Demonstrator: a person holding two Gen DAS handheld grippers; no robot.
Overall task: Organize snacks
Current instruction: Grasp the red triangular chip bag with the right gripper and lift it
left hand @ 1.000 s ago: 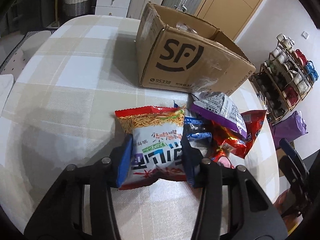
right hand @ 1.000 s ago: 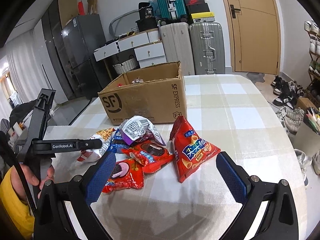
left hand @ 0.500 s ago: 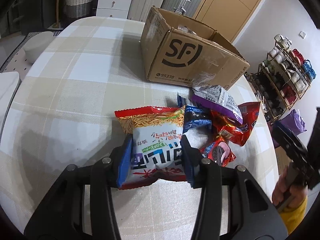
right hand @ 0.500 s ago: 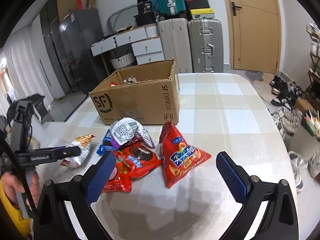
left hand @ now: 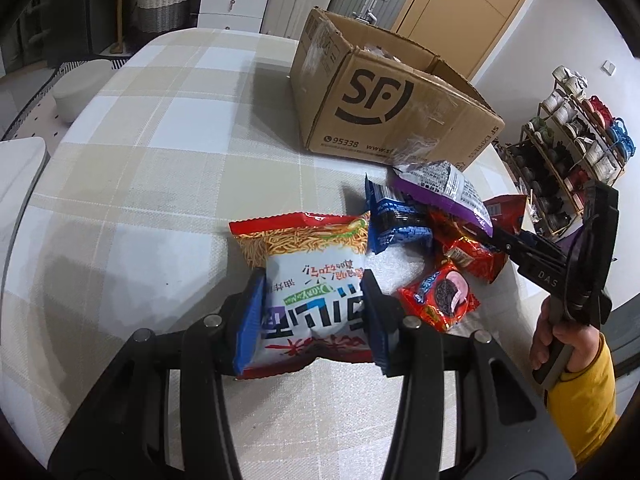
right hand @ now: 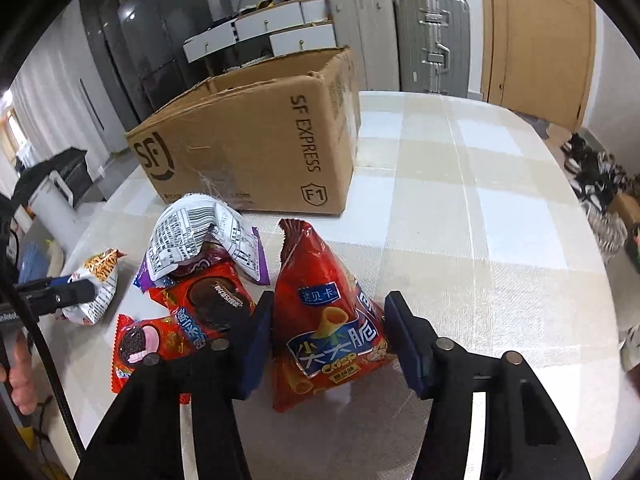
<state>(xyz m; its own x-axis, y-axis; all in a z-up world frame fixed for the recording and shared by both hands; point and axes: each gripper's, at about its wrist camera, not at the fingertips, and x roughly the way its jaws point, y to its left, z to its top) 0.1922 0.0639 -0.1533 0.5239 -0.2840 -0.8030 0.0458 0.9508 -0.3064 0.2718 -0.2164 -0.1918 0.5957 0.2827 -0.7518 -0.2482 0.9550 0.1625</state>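
My left gripper [left hand: 312, 316] is shut on a white and red noodle snack bag [left hand: 312, 276] on the table. My right gripper [right hand: 328, 336] has closed in around a red triangular crisp bag [right hand: 324, 320]; both blue pads touch its sides. Between them lie a purple and white bag [right hand: 204, 232], a blue packet [left hand: 396, 224], and two red Oreo packets [right hand: 216, 304] [left hand: 440, 296]. An open SF cardboard box [left hand: 384, 100] stands behind the pile and holds some snacks. The right gripper also shows in the left wrist view [left hand: 520, 248].
The round table has a checked cloth [right hand: 480, 200]. Its edge curves close on the right in the left wrist view, with a shoe rack [left hand: 576, 152] beyond. Suitcases [right hand: 432, 36], drawers and a fridge stand behind the table.
My right gripper has moved forward and down over the red crisp bag and narrowed from wide open until its pads meet the bag. My left gripper keeps its hold on the noodle bag.
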